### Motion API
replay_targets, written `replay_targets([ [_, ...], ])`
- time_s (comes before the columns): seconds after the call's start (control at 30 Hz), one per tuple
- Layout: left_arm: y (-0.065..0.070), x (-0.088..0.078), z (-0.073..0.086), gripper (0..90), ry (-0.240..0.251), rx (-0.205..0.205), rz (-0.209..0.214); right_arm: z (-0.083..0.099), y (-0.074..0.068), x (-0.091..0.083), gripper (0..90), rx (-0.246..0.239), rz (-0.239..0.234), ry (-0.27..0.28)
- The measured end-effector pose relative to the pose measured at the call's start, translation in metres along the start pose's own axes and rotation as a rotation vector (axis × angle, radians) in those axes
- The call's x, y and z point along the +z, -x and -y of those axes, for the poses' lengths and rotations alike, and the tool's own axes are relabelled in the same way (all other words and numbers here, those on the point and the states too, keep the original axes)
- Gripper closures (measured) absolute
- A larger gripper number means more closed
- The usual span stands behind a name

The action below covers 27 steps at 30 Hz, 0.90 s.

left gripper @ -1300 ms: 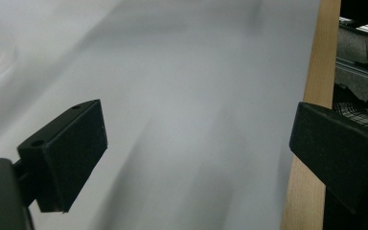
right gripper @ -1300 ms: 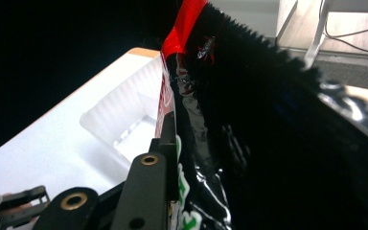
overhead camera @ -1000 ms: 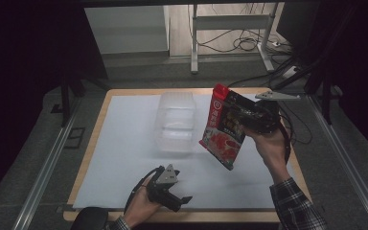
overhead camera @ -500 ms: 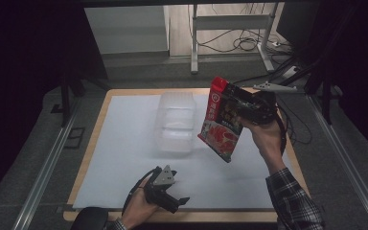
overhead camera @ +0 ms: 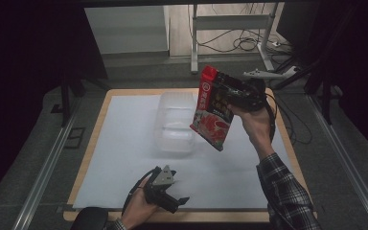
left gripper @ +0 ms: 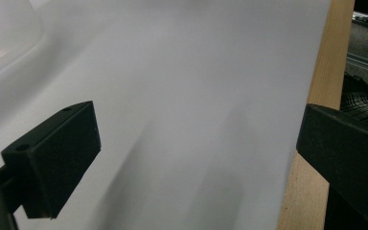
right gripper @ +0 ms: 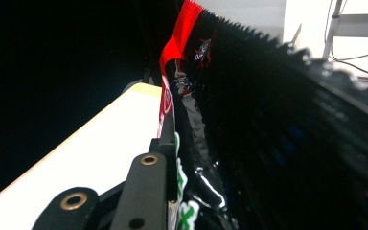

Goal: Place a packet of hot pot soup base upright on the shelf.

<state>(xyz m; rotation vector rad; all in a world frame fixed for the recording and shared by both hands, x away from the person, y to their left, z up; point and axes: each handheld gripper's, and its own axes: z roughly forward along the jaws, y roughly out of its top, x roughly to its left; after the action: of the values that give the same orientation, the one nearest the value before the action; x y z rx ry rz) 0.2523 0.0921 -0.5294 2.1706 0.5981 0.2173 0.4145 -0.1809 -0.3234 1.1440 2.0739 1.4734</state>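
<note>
White paper (overhead camera: 124, 158) covers the table (overhead camera: 94, 143). Near its front edge rests the left gripper (overhead camera: 168, 199), jaws spread wide, empty. Farther back a clear tub (overhead camera: 175, 124) — and the right gripper (overhead camera: 230, 93), raised, clamping a red pouch (overhead camera: 212, 110) tilted above the tub's right side.

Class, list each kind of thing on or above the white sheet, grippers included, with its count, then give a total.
Clear plastic container: 1
Red and black food packet: 1
Grippers: 2, the left gripper low over the sheet's near edge with jaws apart, the right gripper clamped on the packet
Total: 4
</note>
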Motion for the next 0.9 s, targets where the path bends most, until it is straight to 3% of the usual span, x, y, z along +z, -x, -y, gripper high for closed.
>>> replay_targets([
  [0.9, 0.0, 0.001, 0.0, 1.6, -0.02, 0.003, 0.012, -0.023, -0.023, 0.059, 72.3, -0.032, -0.061, 0.011],
])
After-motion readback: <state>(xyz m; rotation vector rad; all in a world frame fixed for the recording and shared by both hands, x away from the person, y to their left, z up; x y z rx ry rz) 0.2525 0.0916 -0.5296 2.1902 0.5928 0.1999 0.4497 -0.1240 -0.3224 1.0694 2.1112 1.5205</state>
